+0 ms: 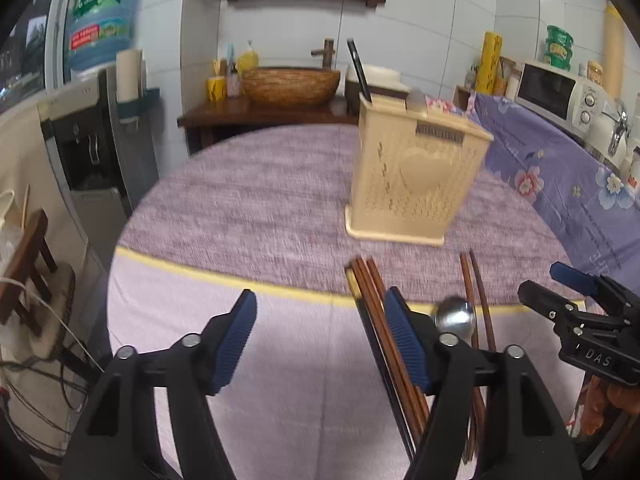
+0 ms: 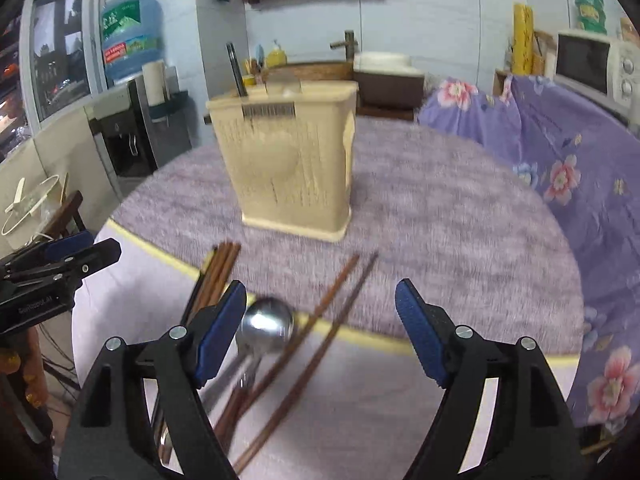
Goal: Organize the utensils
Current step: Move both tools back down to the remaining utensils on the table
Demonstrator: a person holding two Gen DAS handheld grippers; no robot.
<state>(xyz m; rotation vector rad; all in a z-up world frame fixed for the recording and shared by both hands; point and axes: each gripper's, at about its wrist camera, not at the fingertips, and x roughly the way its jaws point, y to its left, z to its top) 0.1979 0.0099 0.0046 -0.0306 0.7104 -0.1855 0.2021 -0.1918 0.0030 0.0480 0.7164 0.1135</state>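
A cream perforated utensil holder (image 1: 416,176) stands on the round table; it also shows in the right wrist view (image 2: 292,164), with a dark handle (image 2: 237,70) sticking out of it. A bundle of brown chopsticks (image 1: 376,312) (image 2: 218,272), two loose chopsticks (image 1: 478,300) (image 2: 332,312) and a metal spoon (image 1: 456,316) (image 2: 266,326) lie on the cloth near the front edge. My left gripper (image 1: 320,340) is open and empty, its right finger beside the bundle. My right gripper (image 2: 320,336) is open and empty above the loose chopsticks and spoon.
The table carries a purple cloth with a yellow stripe (image 1: 224,276). A floral purple cover (image 2: 560,168) drapes a counter to the right with a microwave (image 1: 560,96). A water dispenser (image 1: 92,132) stands left. A basin (image 1: 292,84) sits behind.
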